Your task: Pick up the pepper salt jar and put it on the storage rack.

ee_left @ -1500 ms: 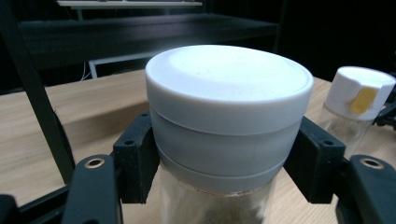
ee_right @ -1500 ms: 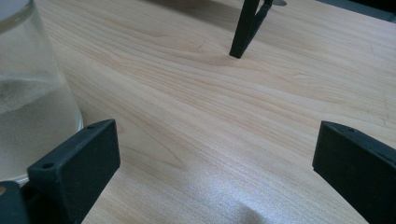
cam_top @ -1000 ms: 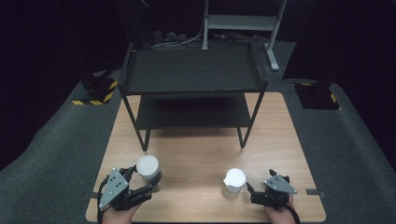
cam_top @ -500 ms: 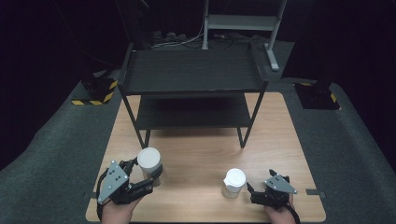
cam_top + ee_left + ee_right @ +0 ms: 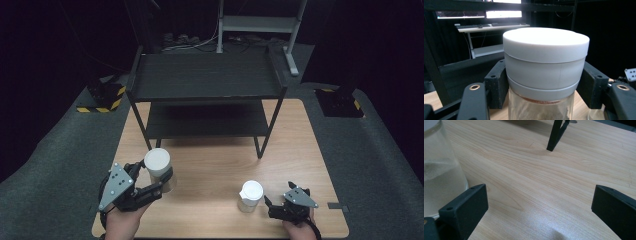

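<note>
My left gripper (image 5: 159,181) is shut on a clear jar with a white lid (image 5: 158,166), lifted off the front left of the wooden table (image 5: 210,165). In the left gripper view the black jaws clamp the jar (image 5: 545,75) just under its lid, with pale powder inside. A second white-lidded jar (image 5: 250,196) stands on the table at front right. My right gripper (image 5: 272,206) rests open just right of it, nothing between its fingers. In the right gripper view that jar (image 5: 441,172) sits beside the left jaw, holding whitish powder.
A black two-tier metal rack (image 5: 205,82) stands across the far half of the table; one of its legs (image 5: 555,135) lands ahead of my right gripper. Grey carpet surrounds the table. Bare wood lies between the two jars.
My left gripper has raised the jar off the table and carried it slightly forward. The right gripper and its jar have stayed still.
</note>
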A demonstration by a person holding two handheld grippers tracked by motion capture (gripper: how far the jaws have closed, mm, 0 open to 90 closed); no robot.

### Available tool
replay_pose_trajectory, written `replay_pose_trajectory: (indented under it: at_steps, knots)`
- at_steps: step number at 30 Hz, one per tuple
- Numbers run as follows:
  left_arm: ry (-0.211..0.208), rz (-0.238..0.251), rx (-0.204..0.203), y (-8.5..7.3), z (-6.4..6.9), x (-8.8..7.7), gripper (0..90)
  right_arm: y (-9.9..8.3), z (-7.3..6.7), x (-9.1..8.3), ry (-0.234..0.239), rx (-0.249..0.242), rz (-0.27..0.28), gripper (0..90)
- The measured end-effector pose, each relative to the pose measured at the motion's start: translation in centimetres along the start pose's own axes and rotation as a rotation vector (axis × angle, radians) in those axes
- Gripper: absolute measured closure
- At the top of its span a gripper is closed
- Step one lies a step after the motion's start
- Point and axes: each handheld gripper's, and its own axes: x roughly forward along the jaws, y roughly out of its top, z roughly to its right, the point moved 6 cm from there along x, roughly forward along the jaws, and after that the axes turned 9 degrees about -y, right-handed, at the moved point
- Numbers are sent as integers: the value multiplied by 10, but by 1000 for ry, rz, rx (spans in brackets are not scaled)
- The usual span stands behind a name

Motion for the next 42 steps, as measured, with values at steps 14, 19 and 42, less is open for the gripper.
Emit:
replay_pose_trajectory:
  at_steps: [14, 19, 42]
  knots:
    - [1, 45, 10, 30, -6, 13, 344, 0, 1, 0, 2, 5, 1, 0]
    - [6, 65, 8, 40, -9, 18, 344, 0, 1, 0, 3, 6, 2, 0]
    - [14, 137, 14, 88, -24, 42, 343, -1, 1, 0, 2, 9, 3, 0]
